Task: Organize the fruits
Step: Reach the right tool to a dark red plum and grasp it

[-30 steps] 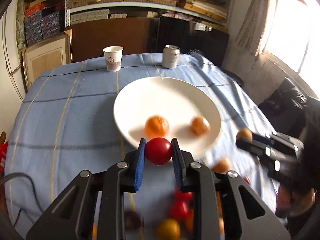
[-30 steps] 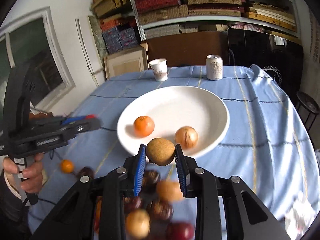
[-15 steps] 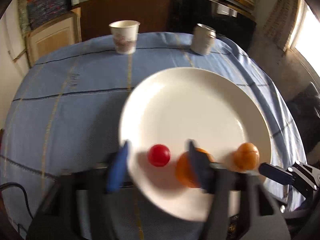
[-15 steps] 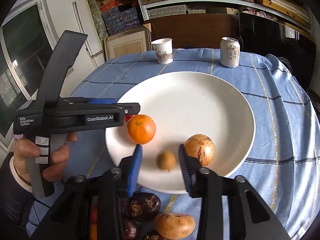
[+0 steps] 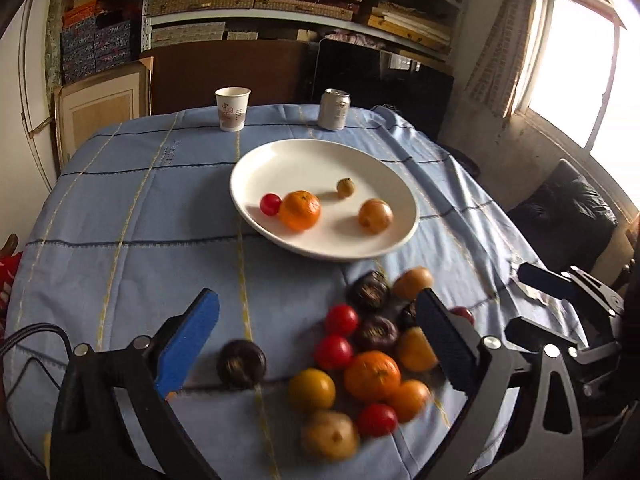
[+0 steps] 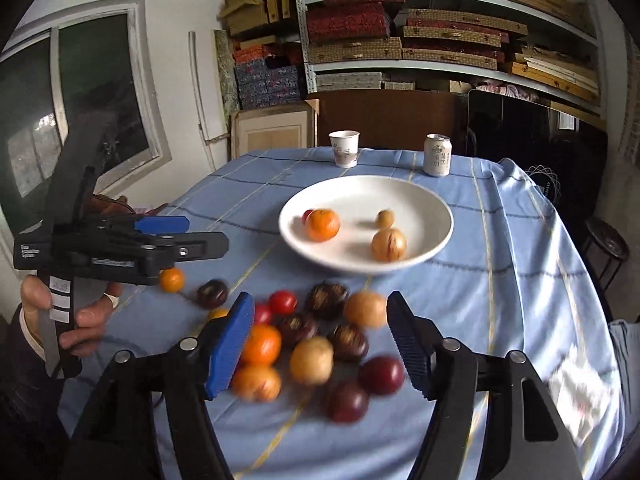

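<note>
A white plate [image 5: 320, 152] [image 6: 380, 194] holds a small red tomato [image 5: 271, 204], an orange [image 5: 300, 210], a little brown kiwi [image 5: 345, 187] and a tan round fruit [image 5: 375, 216]. Nearer me, a pile of loose fruit [image 5: 368, 360] [image 6: 320, 340] lies on the blue tablecloth. My left gripper [image 5: 316, 300] hovers above that pile, its jaws opening wide with nothing pressed between them. My right gripper [image 6: 320, 300] also hangs over the pile, jaws opening and gripping nothing. A hand [image 6: 80, 312] holds the left gripper at the left of the right wrist view.
A paper cup [image 5: 232, 108] and a drinks can [image 5: 334, 109] stand at the table's far edge behind the plate. A lone small orange [image 6: 172, 280] lies left of the pile. A black chair [image 5: 568, 216] and a stool [image 6: 608, 244] stand to the right of the table.
The left gripper let the red tomato go onto the plate and the right let the kiwi go. Both opened and drew back from the plate to above the pile.
</note>
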Tool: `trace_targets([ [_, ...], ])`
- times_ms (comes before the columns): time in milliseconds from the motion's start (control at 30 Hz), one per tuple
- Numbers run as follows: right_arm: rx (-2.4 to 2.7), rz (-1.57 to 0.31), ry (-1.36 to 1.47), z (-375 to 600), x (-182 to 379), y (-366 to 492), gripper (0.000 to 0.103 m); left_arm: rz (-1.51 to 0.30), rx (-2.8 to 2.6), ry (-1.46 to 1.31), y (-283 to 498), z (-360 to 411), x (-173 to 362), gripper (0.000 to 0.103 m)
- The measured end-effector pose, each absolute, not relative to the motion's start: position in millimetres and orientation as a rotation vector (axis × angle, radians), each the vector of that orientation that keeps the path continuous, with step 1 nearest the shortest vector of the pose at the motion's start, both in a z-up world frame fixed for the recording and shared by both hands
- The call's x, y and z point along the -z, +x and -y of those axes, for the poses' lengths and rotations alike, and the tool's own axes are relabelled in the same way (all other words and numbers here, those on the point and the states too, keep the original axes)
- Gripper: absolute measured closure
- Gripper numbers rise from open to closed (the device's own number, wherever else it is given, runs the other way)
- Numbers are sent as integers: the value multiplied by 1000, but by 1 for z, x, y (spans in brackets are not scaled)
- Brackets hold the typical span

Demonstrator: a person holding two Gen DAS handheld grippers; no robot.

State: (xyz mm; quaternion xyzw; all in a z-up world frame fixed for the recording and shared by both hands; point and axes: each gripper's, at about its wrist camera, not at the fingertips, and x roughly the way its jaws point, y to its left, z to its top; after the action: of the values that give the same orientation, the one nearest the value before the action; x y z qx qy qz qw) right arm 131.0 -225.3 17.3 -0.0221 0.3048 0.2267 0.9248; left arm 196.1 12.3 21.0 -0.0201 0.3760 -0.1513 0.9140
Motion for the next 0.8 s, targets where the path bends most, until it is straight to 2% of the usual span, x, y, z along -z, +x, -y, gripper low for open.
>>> trace_targets([
  [133, -440, -637, -106, 226, 5, 96, 34, -702, 327, -8, 130, -6, -6, 5],
  [233, -400, -721, -71, 234, 27, 95, 34, -625, 296, 32, 96, -4, 8, 5],
  [467, -340, -775, 38, 243, 42, 116, 34, -639, 308, 88, 82, 1, 29, 5],
  [667, -335, -884, 114, 241, 64, 132, 49, -638, 308, 27, 81, -11, 33, 5],
  [800, -340, -901, 127, 237, 66, 136, 51, -644, 313, -9, 85, -15, 34, 5],
])
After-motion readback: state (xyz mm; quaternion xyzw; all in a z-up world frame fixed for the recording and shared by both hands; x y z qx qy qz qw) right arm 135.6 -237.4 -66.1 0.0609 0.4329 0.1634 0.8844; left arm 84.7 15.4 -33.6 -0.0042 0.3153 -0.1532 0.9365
